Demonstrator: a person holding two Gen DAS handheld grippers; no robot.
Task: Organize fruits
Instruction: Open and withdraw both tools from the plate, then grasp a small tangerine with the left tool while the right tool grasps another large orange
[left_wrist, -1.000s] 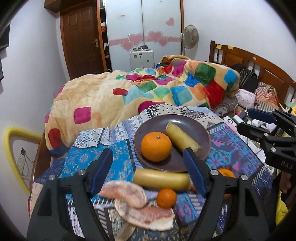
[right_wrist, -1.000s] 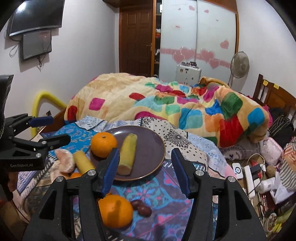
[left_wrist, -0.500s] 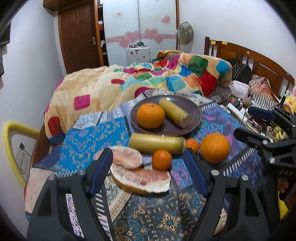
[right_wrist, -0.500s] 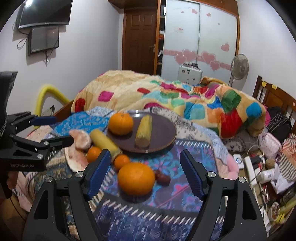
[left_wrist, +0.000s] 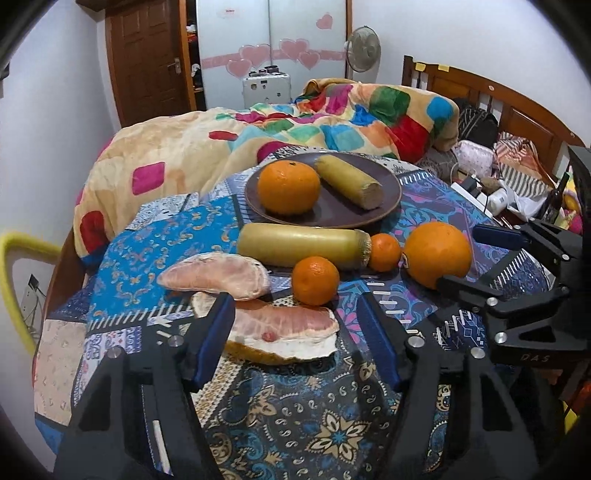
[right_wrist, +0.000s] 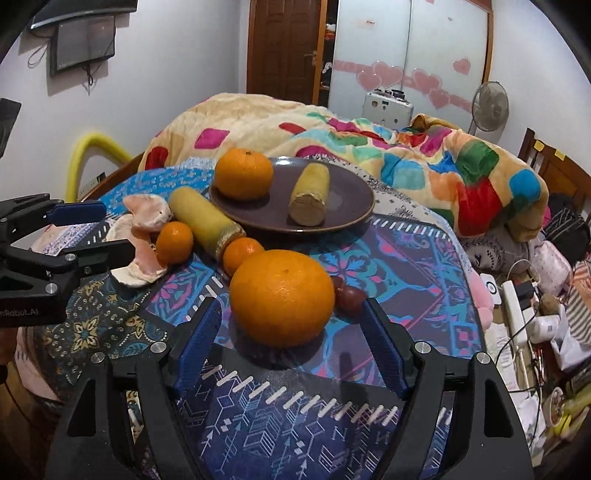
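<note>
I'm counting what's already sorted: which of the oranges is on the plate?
The medium orange at the back, sitting on the brown plate beside a yellow cut piece. The biggest orange and two small ones lie on the cloth.

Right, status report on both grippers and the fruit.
Left gripper closing, empty, over peeled pomelo segment. Right gripper open, framing big round orange. Dark red fruits touch it.
</note>
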